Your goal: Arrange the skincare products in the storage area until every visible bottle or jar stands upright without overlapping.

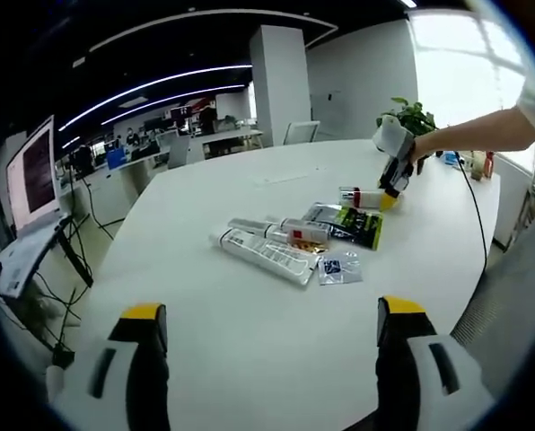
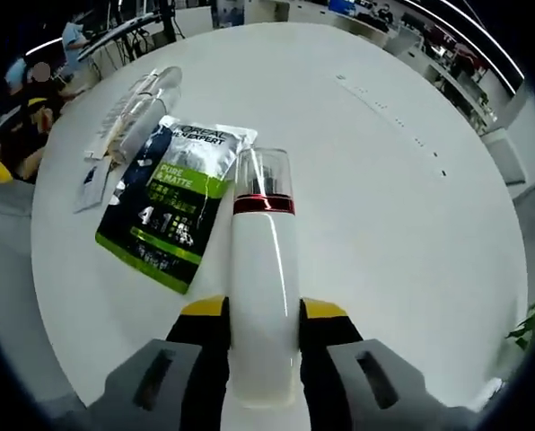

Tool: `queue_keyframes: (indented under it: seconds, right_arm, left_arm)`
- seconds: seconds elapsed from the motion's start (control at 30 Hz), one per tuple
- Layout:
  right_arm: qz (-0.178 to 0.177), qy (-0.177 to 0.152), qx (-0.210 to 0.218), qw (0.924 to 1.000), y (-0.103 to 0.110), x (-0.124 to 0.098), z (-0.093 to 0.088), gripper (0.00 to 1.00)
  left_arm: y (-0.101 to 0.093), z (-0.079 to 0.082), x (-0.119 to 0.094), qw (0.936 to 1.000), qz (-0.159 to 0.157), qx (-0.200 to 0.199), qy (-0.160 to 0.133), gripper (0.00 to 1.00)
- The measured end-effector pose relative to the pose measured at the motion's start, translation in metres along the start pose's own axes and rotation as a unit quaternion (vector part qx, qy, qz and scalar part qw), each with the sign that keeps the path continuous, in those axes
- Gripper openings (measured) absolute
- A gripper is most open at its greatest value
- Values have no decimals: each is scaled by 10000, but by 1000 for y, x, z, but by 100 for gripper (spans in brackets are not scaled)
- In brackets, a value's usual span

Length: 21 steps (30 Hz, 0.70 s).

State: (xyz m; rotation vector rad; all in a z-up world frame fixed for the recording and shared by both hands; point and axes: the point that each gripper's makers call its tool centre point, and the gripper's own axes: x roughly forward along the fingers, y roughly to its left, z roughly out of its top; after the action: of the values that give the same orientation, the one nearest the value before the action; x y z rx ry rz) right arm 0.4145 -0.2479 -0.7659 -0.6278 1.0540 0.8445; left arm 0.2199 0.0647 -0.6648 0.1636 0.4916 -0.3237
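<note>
A white bottle (image 2: 264, 269) with a red band and a clear cap lies flat on the white table (image 2: 384, 180); my right gripper (image 2: 265, 310) is shut on its base end. In the left gripper view the same bottle (image 1: 359, 197) lies under the right gripper (image 1: 390, 199), held by a person's arm. Left of it lie a black-and-green sachet (image 2: 171, 211) (image 1: 346, 224), white tubes (image 1: 260, 250) (image 2: 142, 101) on their sides, and a small flat sachet (image 1: 339, 267). My left gripper (image 1: 272, 314) hangs open above the near table, well short of the products.
A potted plant (image 1: 411, 115) and small items (image 1: 479, 164) stand at the table's far right edge. A monitor (image 1: 32, 172) and cables are off the table's left side. Office chairs (image 1: 301, 132) stand behind the table.
</note>
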Motion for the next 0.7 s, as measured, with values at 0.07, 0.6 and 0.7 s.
queue_keyframes:
  seconds: [0.07, 0.6, 0.7]
  right_arm:
    - [-5, 32, 24, 10000, 3, 0, 0, 30]
    - [-89, 50, 432, 9990, 2, -1, -4, 27]
    - [66, 71, 579, 9983, 11, -3, -8, 26]
  left_arm:
    - [2, -1, 0, 10000, -1, 12, -1, 91]
    - [1, -1, 1, 9999, -85, 79, -64, 91]
    - [1, -1, 1, 9999, -94, 120, -49, 91]
